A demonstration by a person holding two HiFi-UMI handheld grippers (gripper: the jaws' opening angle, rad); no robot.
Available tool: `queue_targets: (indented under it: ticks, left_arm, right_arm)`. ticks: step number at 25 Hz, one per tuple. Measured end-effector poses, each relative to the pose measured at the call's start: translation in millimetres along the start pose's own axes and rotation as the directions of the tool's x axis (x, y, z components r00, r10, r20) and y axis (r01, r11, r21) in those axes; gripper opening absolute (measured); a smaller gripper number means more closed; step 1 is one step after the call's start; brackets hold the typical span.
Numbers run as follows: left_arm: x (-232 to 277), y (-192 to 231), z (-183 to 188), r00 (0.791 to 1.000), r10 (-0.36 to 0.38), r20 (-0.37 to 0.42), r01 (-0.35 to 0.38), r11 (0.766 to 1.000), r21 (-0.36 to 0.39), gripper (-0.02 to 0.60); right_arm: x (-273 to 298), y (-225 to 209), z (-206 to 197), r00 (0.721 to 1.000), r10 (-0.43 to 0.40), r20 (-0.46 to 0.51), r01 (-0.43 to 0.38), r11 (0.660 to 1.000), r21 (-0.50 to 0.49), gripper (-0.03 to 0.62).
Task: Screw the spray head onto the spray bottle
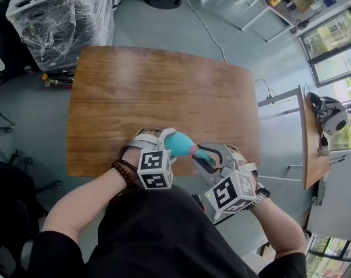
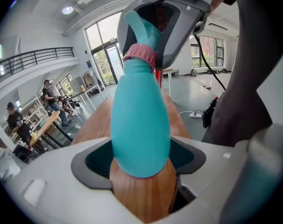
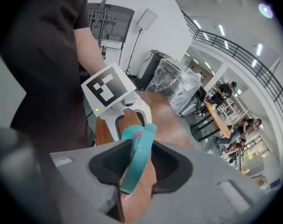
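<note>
Above the near edge of the wooden table (image 1: 158,91), the left gripper (image 1: 159,141) pinches the teal spray bottle (image 1: 179,143) round its belly. The right gripper (image 1: 209,158) is clamped on the spray head (image 1: 202,153) just past the pink collar (image 2: 140,55). Best to hold the bottle steady, keep the head square to the neck, and twist in short turns so the thread does not cross.

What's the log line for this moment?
left gripper: shut on spray bottle | right gripper: shut on spray head | spray head at bottle neck

Office atrium: desks (image 2: 44,123), mezzanine railing (image 2: 34,59)
</note>
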State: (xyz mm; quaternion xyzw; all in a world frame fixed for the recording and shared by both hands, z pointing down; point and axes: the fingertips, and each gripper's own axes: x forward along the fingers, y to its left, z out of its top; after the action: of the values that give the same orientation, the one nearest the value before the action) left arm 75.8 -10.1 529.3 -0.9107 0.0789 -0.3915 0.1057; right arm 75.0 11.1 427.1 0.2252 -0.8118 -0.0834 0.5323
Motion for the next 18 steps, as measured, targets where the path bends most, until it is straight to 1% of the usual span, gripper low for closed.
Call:
queue_targets:
  ticks: [2, 4, 7, 9, 11, 13, 14, 15, 16, 18]
  left_arm:
    - [1.0, -1.7, -4.7, 0.999, -0.004, -0.039, 0.005, 0.999, 0.038, 0.388]
    - [1.3, -2.7, -8.4, 0.997, -0.002, -0.077, 0.009, 0.996, 0.086, 0.388]
    - [0.7, 1.0, -9.3, 0.993, 0.033, -0.116, -0.013, 0.986, 0.168, 0.387]
    - [-0.4, 3.7, -7.8, 0.99, 0.052, -0.129, -0.024, 0.977, 0.21, 0.387]
    - [-1.5, 5.8, -5.6, 0.989, 0.065, -0.13, -0.033, 0.972, 0.232, 0.385]
    - [-2.0, 6.8, -2.8, 0.99, 0.066, -0.126, -0.036, 0.973, 0.228, 0.385]
    - [-1.9, 7.0, -2.1, 0.99, 0.064, -0.127, -0.035, 0.975, 0.219, 0.383]
    - [-1.7, 7.3, -2.1, 0.989, 0.063, -0.13, -0.035, 0.977, 0.21, 0.383]
    - [-1.4, 7.8, -2.5, 0.989, 0.064, -0.135, -0.036, 0.979, 0.202, 0.382]
    - [-1.2, 9.1, -3.1, 0.987, 0.073, -0.143, -0.044, 0.98, 0.195, 0.382]
  right_arm:
    - [1.0, 5.0, 1.0, 0.999, 0.011, -0.031, -0.014, 0.995, -0.102, 0.12]
    - [2.8, 9.4, -1.5, 0.997, 0.016, -0.077, -0.032, 0.977, -0.209, 0.12]
    - [3.4, 11.8, -10.4, 0.988, 0.014, -0.151, -0.062, 0.946, -0.319, 0.12]
    - [2.2, 12.4, -13.1, 0.981, 0.003, -0.192, -0.081, 0.915, -0.396, 0.12]
    - [0.4, 11.7, -13.1, 0.973, -0.015, -0.231, -0.099, 0.875, -0.474, 0.12]
    - [-1.1, 9.4, -11.6, 0.964, -0.041, -0.264, -0.111, 0.838, -0.535, 0.12]
    - [-0.6, 8.1, -11.2, 0.96, -0.054, -0.273, -0.111, 0.827, -0.552, 0.118]
    - [0.7, 7.0, -11.1, 0.958, -0.064, -0.28, -0.107, 0.824, -0.556, 0.118]
    - [2.0, 6.2, -11.2, 0.955, -0.07, -0.287, -0.103, 0.831, -0.546, 0.118]
    - [3.6, 5.5, -12.7, 0.95, -0.062, -0.306, -0.101, 0.866, -0.489, 0.118]
